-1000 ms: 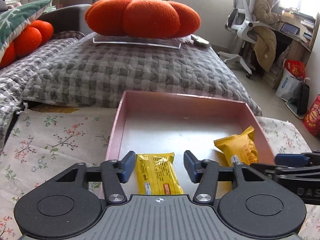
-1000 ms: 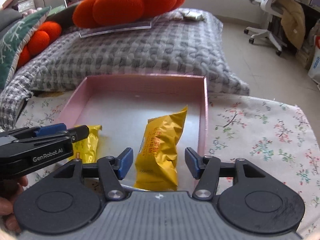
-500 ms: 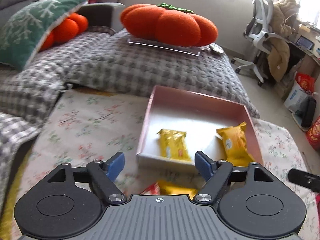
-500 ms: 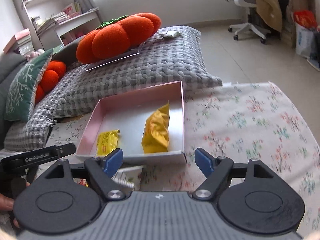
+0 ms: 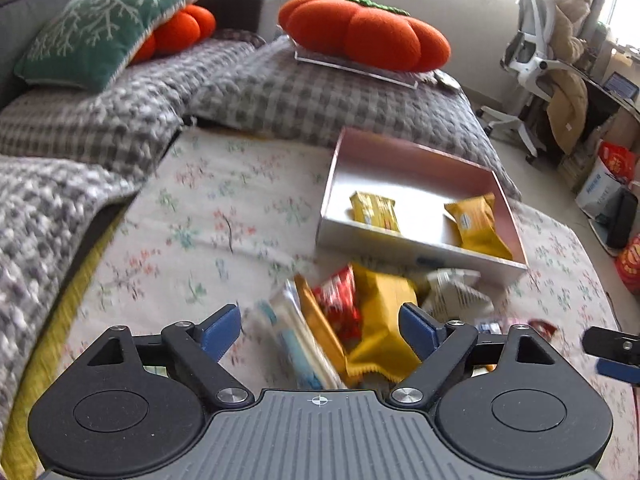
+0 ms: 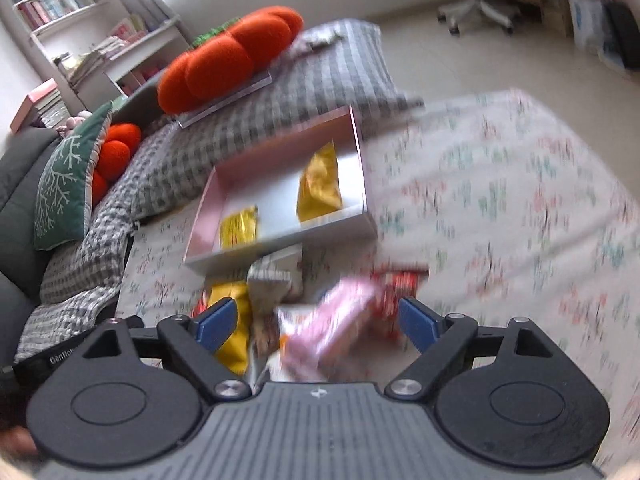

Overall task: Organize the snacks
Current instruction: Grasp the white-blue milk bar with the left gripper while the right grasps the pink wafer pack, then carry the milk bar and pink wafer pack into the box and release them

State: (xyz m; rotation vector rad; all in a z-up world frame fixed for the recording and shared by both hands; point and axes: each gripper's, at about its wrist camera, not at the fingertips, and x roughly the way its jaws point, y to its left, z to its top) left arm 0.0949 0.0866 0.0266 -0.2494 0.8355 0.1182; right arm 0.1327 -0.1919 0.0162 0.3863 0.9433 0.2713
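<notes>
Left gripper (image 5: 320,326) low in the frame of the left wrist view, blue pads wide apart and opening further, clamped on nothing. Between and beyond the pads, at lower centre: a loose heap of snacks on the floral cloth (image 5: 208,224). In the heap: a large yellow packet (image 5: 380,320), a red wrapper (image 5: 336,306), a pale packet with blue print (image 5: 296,340), a grey-white printed packet (image 5: 452,294). None touched by the pads.

Right of centre: pink box (image 5: 416,156), shallow and open-topped, on the cloth just behind the heap. Inside, a yellow bar (image 5: 374,210) toward its left and a yellow pouch (image 5: 476,222) toward its right, apart from each other.

Far lower right edge: tip of the other tool, black with a blue pad.

Upper half: grey checked blanket (image 5: 320,100), orange pumpkin cushion (image 5: 360,36) on a clear board, green cushion (image 5: 108,24) at upper left, white office chair (image 5: 532,52) at upper right.

Right gripper (image 6: 318,322) low in the right wrist view, pads likewise spread and opening, gripping nothing. Much blur here. Between the pads, a pink packet (image 6: 340,316) lying on the heap; a yellow one (image 6: 236,320) by the left pad; a red one (image 6: 400,288) toward the right pad. Pink box at centre, both yellow snacks inside.
</notes>
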